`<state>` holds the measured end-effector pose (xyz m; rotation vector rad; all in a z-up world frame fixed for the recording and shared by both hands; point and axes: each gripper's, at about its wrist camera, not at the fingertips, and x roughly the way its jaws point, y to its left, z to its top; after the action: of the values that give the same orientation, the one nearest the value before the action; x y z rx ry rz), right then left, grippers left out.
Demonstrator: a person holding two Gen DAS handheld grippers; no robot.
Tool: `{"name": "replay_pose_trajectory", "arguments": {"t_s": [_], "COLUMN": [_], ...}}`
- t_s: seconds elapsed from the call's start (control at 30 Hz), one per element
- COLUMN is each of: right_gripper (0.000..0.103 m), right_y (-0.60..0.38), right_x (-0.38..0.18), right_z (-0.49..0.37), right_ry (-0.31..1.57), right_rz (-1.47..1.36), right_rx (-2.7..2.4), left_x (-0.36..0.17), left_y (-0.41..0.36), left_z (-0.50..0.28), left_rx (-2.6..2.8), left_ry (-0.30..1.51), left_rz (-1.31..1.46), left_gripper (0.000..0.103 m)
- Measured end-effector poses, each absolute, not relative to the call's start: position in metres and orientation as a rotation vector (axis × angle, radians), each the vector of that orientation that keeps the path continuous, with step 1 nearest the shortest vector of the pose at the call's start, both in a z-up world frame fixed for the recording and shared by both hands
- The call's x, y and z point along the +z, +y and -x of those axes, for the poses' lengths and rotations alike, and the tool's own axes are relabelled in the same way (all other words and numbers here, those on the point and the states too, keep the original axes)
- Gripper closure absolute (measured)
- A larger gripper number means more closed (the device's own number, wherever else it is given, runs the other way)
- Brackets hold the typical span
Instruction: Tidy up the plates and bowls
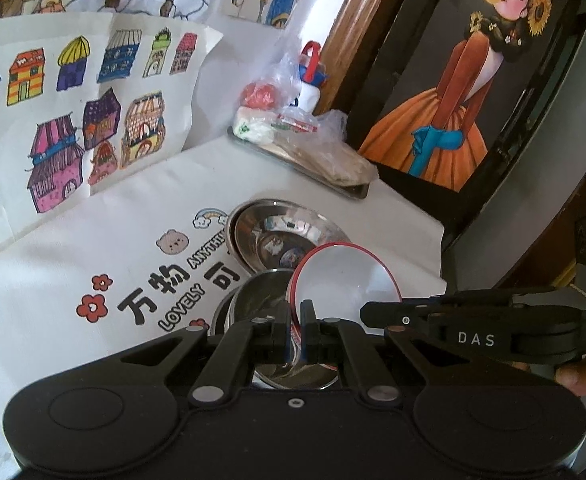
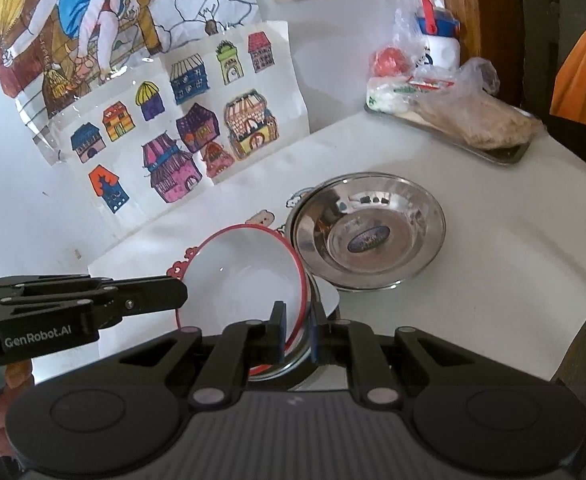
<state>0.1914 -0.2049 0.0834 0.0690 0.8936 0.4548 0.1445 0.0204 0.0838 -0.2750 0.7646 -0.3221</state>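
Both claws clamp the red-rimmed white plate (image 2: 245, 276), tilted steeply over a steel bowl (image 1: 249, 300): left claw (image 1: 296, 328), right claw (image 2: 297, 334). Another steel bowl (image 2: 369, 232) sits just beyond on the worktop (image 2: 513, 280).

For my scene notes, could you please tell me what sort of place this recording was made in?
Most likely a family home, at a table against a wall. Children's coloured drawings are stuck on the wall, a cartoon-printed white cloth covers the table, and a metal tray of bagged food sits behind the steel bowl.
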Motion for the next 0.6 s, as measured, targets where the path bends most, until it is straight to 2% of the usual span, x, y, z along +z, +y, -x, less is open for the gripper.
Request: {"name": "replay_pose_trajectory", "arguments": {"t_s": [0.6], "right_gripper": [0.088], "right_y": [-0.19], "right_x": [0.07], "right_z": [-0.212], "right_ry": [0.954], "right_rz": [-0.056], "right_rx": [0.488], "left_x": [0.061], "left_y": [0.034], "left_z": [-0.164], "left_rx": [-0.298], "left_ry": [0.836], "left_rz": [0.307], "left_gripper": [0.1]}}
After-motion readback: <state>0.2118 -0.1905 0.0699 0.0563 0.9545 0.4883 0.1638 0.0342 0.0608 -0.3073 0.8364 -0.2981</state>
